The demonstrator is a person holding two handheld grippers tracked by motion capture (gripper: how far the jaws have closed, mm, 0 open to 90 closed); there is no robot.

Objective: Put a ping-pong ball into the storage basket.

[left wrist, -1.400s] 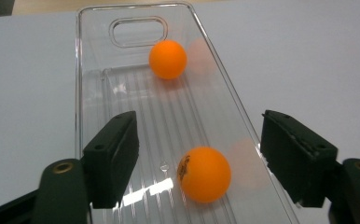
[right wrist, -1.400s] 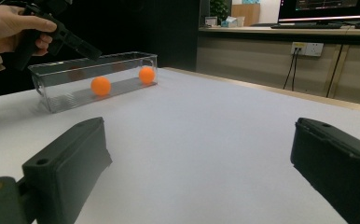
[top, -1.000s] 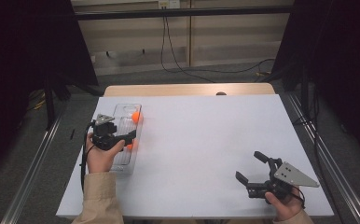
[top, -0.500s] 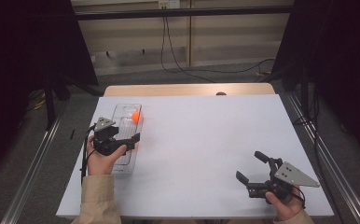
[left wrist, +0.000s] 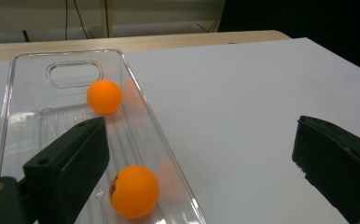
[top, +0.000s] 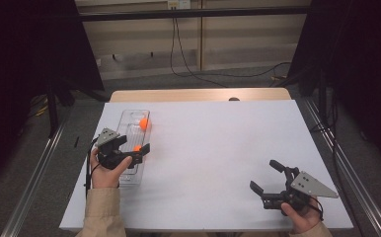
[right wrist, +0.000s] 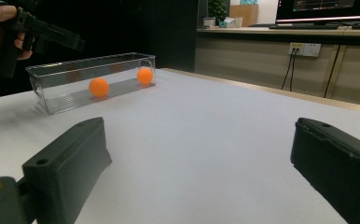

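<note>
While the left gripper (top: 140,150) hangs over the clear tray (left wrist: 10,93), jaws just opened wide w/ nothing between, the 2nd ball (left wrist: 134,191) looks dropped in. Right gripper (top: 268,177) idle, jaws apart; next likely pull left back.

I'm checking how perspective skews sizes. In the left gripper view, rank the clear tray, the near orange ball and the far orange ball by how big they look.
1. clear tray
2. near orange ball
3. far orange ball

The near ball may look bigger just from closeness to the camera.
</note>
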